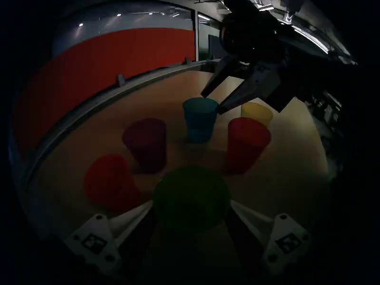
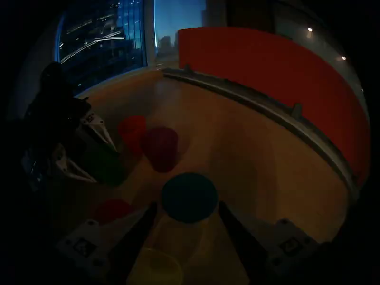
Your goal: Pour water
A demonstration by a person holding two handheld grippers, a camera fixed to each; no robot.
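The room is dim. My left gripper (image 1: 191,216) is shut on a green cup (image 1: 191,197), its fingers (image 1: 135,218) pressing both sides. In the right gripper view the green cup (image 2: 107,166) sits in the left gripper (image 2: 90,152) at the left. My right gripper (image 2: 186,209) is shut on a teal cup (image 2: 189,197). From the left gripper view the teal cup (image 1: 200,118) stands on the table (image 1: 285,166) with the right gripper (image 1: 212,102) reaching its rim from the upper right. I cannot see water in either cup.
A maroon cup (image 1: 147,142), two red cups (image 1: 111,183) (image 1: 247,142) and a yellow cup (image 1: 256,113) stand close around. A red partition (image 1: 118,61) runs along the table's far edge. Nearest my right gripper are the yellow cup (image 2: 154,268) and a red cup (image 2: 114,209).
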